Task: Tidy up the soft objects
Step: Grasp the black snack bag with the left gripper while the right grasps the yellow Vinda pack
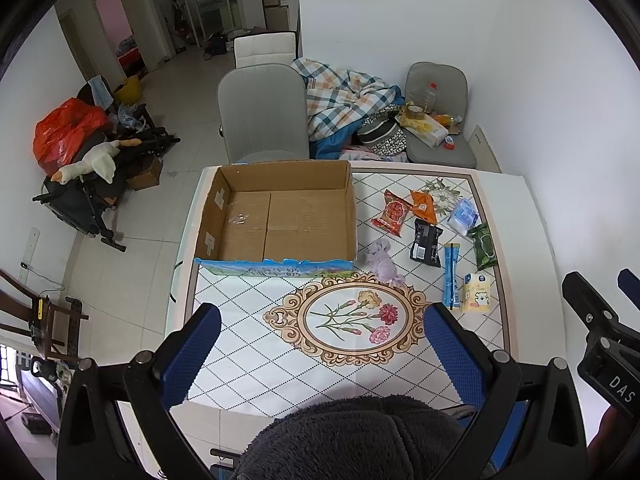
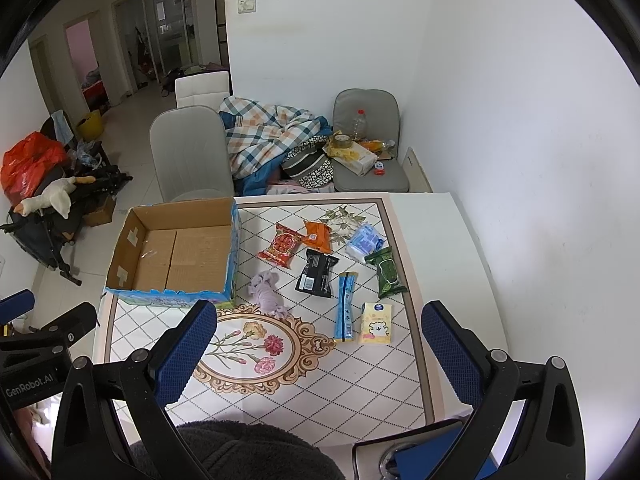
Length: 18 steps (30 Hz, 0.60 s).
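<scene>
An open cardboard box [image 1: 276,216] [image 2: 176,256] stands on the table's far left, with nothing in it. Right of it lie a lilac soft cloth toy [image 1: 380,260] [image 2: 266,290], a red snack pack [image 1: 393,213] [image 2: 282,245], an orange pack [image 1: 424,206] [image 2: 318,235], a black pack [image 1: 426,242] [image 2: 317,274], a blue stick pack [image 1: 451,276] [image 2: 345,306], a yellow tissue pack [image 1: 477,293] [image 2: 376,323], a green wipes pack [image 1: 485,246] [image 2: 388,272] and a pale blue tissue pack [image 1: 464,212] [image 2: 365,242]. My left gripper [image 1: 322,332] and right gripper [image 2: 320,332] are open and empty, held above the table's near edge.
The table [image 1: 248,320] has a tiled pattern with a flower medallion [image 1: 352,316]. Two grey chairs [image 1: 262,116] [image 1: 438,92] and a plaid blanket [image 1: 344,96] stand behind it, a white wall on the right. A dark fleece sleeve [image 1: 356,440] fills the bottom.
</scene>
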Each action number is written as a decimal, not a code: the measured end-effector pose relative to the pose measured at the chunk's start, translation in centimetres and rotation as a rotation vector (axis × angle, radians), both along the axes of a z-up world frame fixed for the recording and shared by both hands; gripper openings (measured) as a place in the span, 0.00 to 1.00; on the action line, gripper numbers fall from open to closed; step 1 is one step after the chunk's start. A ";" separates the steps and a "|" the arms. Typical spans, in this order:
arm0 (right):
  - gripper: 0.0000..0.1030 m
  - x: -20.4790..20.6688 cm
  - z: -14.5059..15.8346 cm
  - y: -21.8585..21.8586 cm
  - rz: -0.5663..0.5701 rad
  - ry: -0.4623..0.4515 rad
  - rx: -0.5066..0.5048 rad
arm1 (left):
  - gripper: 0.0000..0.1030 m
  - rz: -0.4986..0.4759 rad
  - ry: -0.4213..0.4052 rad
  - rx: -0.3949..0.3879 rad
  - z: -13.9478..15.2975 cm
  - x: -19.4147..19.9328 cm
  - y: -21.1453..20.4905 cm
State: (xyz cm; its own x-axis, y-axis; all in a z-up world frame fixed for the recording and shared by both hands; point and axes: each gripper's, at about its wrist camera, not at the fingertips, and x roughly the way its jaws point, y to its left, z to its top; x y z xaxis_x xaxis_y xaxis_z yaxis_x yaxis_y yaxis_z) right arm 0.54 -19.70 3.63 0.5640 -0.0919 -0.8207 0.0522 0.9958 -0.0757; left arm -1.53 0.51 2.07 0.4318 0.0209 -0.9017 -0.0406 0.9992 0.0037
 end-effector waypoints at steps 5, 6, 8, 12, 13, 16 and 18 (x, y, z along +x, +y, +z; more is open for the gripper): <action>1.00 0.0 -0.2 -0.1 -0.003 0.002 0.012 | 1.00 -0.003 0.001 -0.010 -0.2 0.0 0.1; 1.00 0.1 -0.4 -0.3 -0.005 0.005 0.017 | 1.00 -0.012 -0.003 -0.022 -0.3 0.2 0.0; 1.00 0.5 -1.0 -1.1 -0.015 0.016 0.023 | 1.00 -0.035 -0.017 -0.047 -0.8 0.7 -0.2; 1.00 2.6 -3.5 -4.9 -0.086 0.067 0.026 | 1.00 -0.090 0.006 -0.083 -3.6 4.3 -2.0; 1.00 3.3 -4.4 -6.4 -0.115 0.083 0.026 | 1.00 -0.102 0.017 -0.088 -4.3 5.2 -2.6; 1.00 5.5 -8.2 -10.5 -0.176 0.149 0.020 | 1.00 -0.158 0.082 -0.072 -8.1 8.9 -5.3; 1.00 7.2 -12.0 -13.4 -0.220 0.228 0.039 | 1.00 -0.195 0.131 -0.052 -11.3 11.9 -7.5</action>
